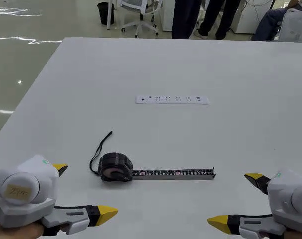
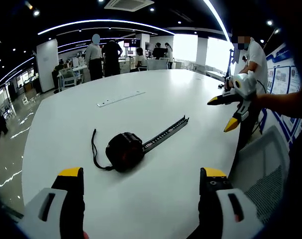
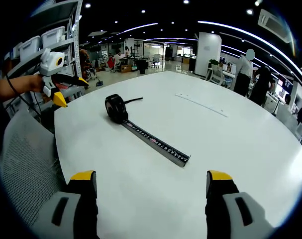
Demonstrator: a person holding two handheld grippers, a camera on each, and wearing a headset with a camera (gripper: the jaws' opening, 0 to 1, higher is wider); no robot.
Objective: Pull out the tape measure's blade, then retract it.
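Note:
A black tape measure (image 1: 115, 167) lies on the white table (image 1: 155, 69), its blade (image 1: 173, 173) pulled out to the right and resting flat. A black wrist strap (image 1: 100, 147) trails from its left side. The case (image 2: 125, 151) and blade (image 2: 165, 134) lie ahead of my left gripper (image 2: 141, 180), which is open and empty. My right gripper (image 3: 153, 182) is open too, with the blade's tip (image 3: 183, 158) just ahead and the case (image 3: 116, 107) farther off. In the head view the left gripper (image 1: 87, 191) is at lower left, the right gripper (image 1: 238, 199) at lower right, both apart from the tape.
A white power strip (image 1: 172, 99) lies flat near the table's middle, beyond the tape. Office chairs (image 1: 139, 12) and standing people (image 1: 200, 17) are past the far edge. The table's left edge falls to a shiny floor (image 1: 21, 55).

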